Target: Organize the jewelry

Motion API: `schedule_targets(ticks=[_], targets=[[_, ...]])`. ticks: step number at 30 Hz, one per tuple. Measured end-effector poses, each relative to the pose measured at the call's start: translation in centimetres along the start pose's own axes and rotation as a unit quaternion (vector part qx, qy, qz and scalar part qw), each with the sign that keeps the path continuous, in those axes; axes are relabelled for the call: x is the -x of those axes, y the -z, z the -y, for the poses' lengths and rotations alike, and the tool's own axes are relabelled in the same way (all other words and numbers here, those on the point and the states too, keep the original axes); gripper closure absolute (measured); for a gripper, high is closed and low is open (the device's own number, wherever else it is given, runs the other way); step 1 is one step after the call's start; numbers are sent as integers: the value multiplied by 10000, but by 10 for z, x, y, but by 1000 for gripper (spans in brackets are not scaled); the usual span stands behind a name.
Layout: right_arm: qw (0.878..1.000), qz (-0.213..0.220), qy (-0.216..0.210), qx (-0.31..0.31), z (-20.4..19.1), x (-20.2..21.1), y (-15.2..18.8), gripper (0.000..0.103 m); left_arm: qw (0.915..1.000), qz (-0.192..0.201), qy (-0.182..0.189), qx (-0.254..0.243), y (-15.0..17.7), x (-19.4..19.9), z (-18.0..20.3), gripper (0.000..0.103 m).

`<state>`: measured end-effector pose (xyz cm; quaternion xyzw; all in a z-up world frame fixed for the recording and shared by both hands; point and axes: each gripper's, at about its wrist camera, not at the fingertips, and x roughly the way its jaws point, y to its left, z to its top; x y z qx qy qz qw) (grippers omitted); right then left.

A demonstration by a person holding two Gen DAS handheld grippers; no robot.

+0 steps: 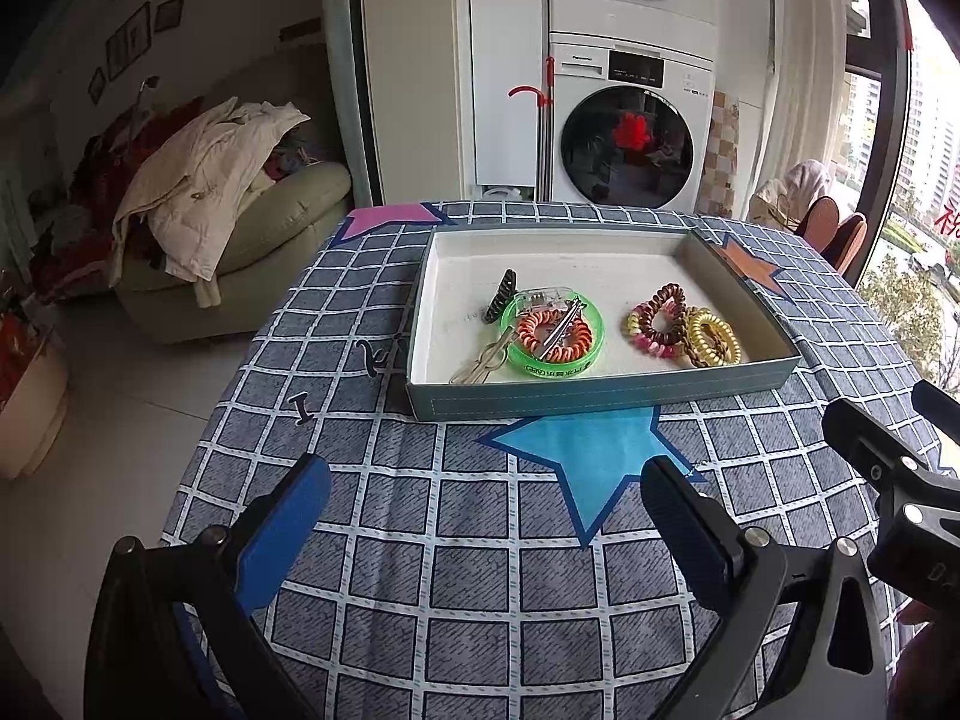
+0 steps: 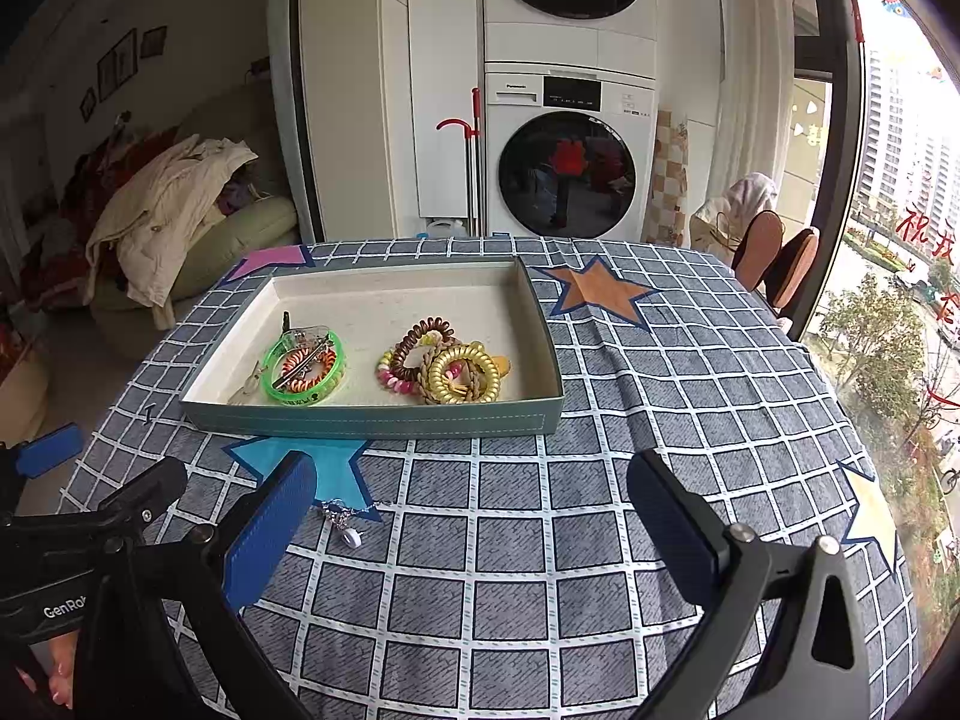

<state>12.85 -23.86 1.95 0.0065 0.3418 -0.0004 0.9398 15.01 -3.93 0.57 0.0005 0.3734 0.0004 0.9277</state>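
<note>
Jewelry mostly sat in the shallow grey tray point(image 2: 372, 420) on the tabletop point(image 2: 540, 570) — a green bangle point(image 2: 306, 367) ringing an orange coil tie point(image 1: 555, 333) with a metal clip laid across it, and to its right a heap of spiral hair ties point(image 2: 444, 369) in brown, pink and gold. A dark claw clip point(image 1: 501, 295) leaned at the bangle's far edge, and a pale hairpin point(image 1: 480, 366) poked out from under its near-left side.

One piece was not in the tray: a small silvery chain with a white bead point(image 2: 345, 525) lay on the checked cloth, on the tip of the blue star point(image 2: 324, 468), just beside the left finger of the right tool point(image 2: 474, 540). That tool stood wide apart, holding nothing. The left tool point(image 1: 486, 528) was likewise spread and empty, hovering above the cloth in front of the tray.

I judged the chain to be the last stray piece, and a tricky one. It was thin and lay flat on soft fabric, so the broad blue pads point(image 2: 270, 534) could close over it and pinch the cloth instead, dragging the tablecloth — and the tray with it. A grip on only one end could also let the chain slip out on the way over, or catch on the tray's near wall and spill.
</note>
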Motion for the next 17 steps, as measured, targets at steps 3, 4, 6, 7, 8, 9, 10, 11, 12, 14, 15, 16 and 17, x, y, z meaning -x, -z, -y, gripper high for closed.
schedule_targets(ticks=[3,4,6,7,8,9,10,11,12,14,15,16,17], targets=[[10000,3,-3,-1,0,0,0,0,10000,-26,25,18,0,0,0,0],[10000,3,-2,0,0,0,0,0,10000,-33,22,23,0,-1,0,0],[10000,1,-5,-2,0,0,0,0,10000,-33,7,20,0,-1,1,0],[10000,0,-4,0,0,0,1,0,10000,-37,12,12,1,-1,1,0],[10000,0,-2,1,0,0,0,0,10000,-40,20,13,0,-1,1,0],[10000,2,-4,0,0,0,1,0,10000,-29,13,16,0,-1,1,0],[10000,0,-3,0,0,0,1,0,10000,-7,9,11,1,0,1,0],[10000,-1,0,1,0,0,1,0,10000,15,14,3,0,0,1,0],[10000,3,0,0,0,0,1,0,10000,31,16,-6,0,1,1,0],[10000,3,1,-4,0,0,1,0,10000,49,33,-35,0,2,2,0],[10000,1,2,-7,0,0,1,0,10000,54,30,-51,0,2,2,0],[10000,1,2,-14,0,0,1,0,10000,55,29,-59,0,2,3,0],[10000,-1,-3,-16,0,1,0,0,10000,47,41,-51,0,2,3,0]])
